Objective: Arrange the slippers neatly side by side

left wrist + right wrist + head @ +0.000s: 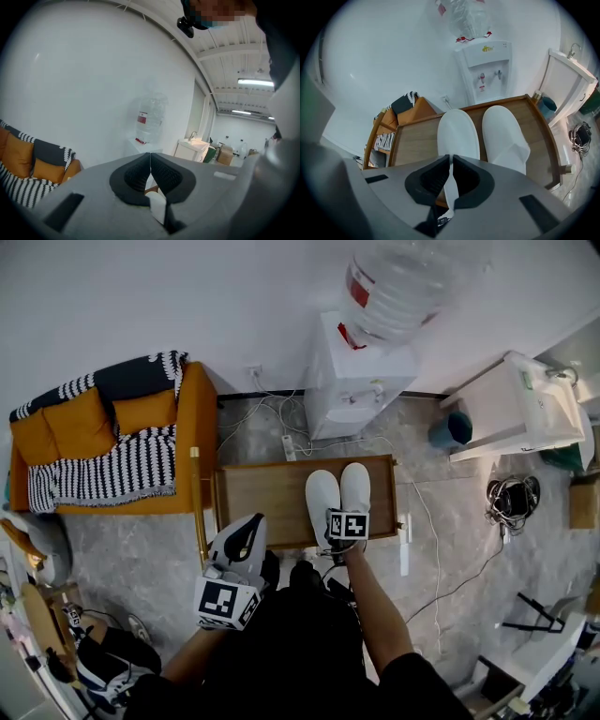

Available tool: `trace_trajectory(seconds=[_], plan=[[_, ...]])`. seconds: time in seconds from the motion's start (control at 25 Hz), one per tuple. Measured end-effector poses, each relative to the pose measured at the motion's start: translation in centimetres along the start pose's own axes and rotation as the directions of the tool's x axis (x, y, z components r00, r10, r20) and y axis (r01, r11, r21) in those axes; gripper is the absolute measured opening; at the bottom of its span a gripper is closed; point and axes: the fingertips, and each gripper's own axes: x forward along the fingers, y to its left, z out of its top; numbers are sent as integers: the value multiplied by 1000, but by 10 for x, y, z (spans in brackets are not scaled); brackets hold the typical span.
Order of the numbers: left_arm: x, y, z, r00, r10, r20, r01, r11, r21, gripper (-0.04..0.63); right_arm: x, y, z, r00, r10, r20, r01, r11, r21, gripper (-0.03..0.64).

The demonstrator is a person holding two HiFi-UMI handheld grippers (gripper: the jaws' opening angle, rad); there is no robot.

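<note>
The slippers are two white ones lying side by side at the right end of a low wooden table (267, 493), toes pointing far. The left slipper (458, 133) and the right slipper (504, 133) lie close together, almost parallel. The left one's toe sits slightly nearer than the right one's.

Nearest, the person's two forearms reach out from dark sleeves. The left gripper (150, 158) hangs over the grey marbled floor (141, 559), just off the table's near left edge. Its fingers are pressed together with nothing between them. To its right, the right gripper (450, 161) tilts steeply down at the table's near edge. Its fingers are clamped on a thin fold of white fabric at the heel end of the left slipper. The right slipper lies free, just to the right of that grip.

Left of the table stands an orange sofa (192, 427) with orange cushions and a black-and-white striped throw (103, 470) draped over it. On the floor beyond the table lie white cables and a power strip (289, 446). Against the far white wall stands a white water dispenser (352, 381) with a large clear bottle (403, 282) on top. To the right of it is a blue bin (455, 427), then a white cabinet (520, 409). A coil of dark cable (511, 495) lies on the floor to the right of the table.
</note>
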Motion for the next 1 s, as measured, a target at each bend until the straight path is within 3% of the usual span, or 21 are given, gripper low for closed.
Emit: trace_trajectory(seconds=[0.68, 1.0], plan=[[-1, 4, -11, 999, 21, -34, -21, 1000, 2, 17, 28, -13, 8, 1000, 23, -3, -22, 986, 167, 29], [-6, 11, -12, 999, 40, -33, -40, 999, -2, 17, 35, -12, 7, 1000, 21, -18, -17, 985, 171, 30]])
